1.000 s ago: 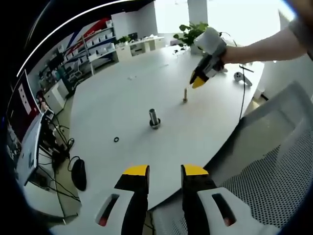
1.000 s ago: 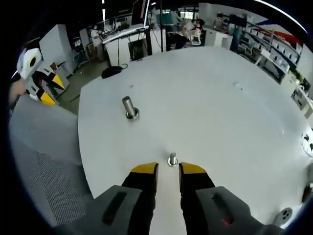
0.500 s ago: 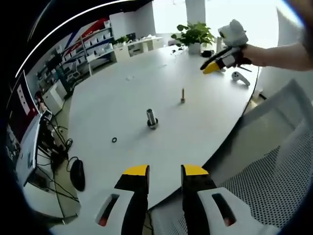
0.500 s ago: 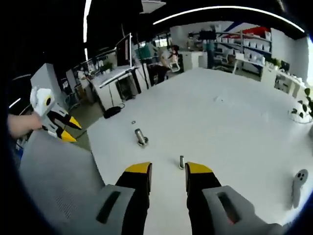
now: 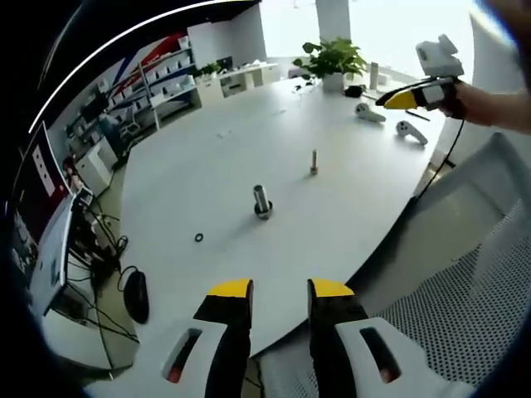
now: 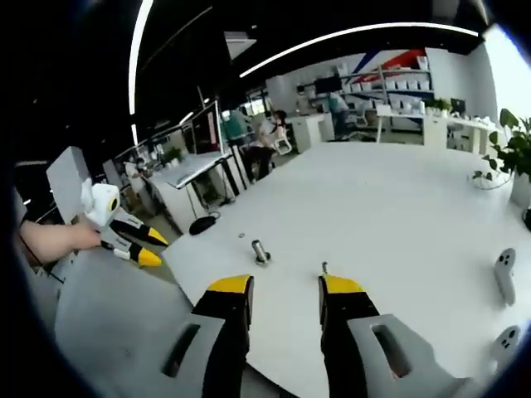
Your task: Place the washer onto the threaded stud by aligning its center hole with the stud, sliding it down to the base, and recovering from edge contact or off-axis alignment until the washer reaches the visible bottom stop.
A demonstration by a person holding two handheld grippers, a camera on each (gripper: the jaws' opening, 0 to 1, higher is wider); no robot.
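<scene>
On the white round table [image 5: 199, 166] stands a thin threaded stud [image 5: 314, 161], with a thicker steel bolt [image 5: 262, 201] nearer and a small dark washer [image 5: 199, 238] lying flat to its left. My left gripper [image 5: 280, 290] hovers open and empty off the table's near edge. A hand holds my right gripper [image 5: 415, 95] high at the upper right, far from the stud. In the right gripper view, my right gripper [image 6: 284, 286] is open and empty. Beyond its jaws show the stud [image 6: 324, 268], the bolt [image 6: 260, 250] and the washer [image 6: 241, 235]. My left gripper [image 6: 124, 236] is at the left.
Two white controllers [image 5: 369, 112] [image 5: 411, 133] and a potted plant [image 5: 332, 58] sit at the table's far side. A mesh chair [image 5: 465, 274] stands by the near edge. A black mouse [image 5: 135, 294] and cables lie on a lower desk at left. People sit at desks [image 6: 274, 137] beyond.
The right gripper has risen and drawn back from just above the stud to well clear of the table. The left gripper has stayed put.
</scene>
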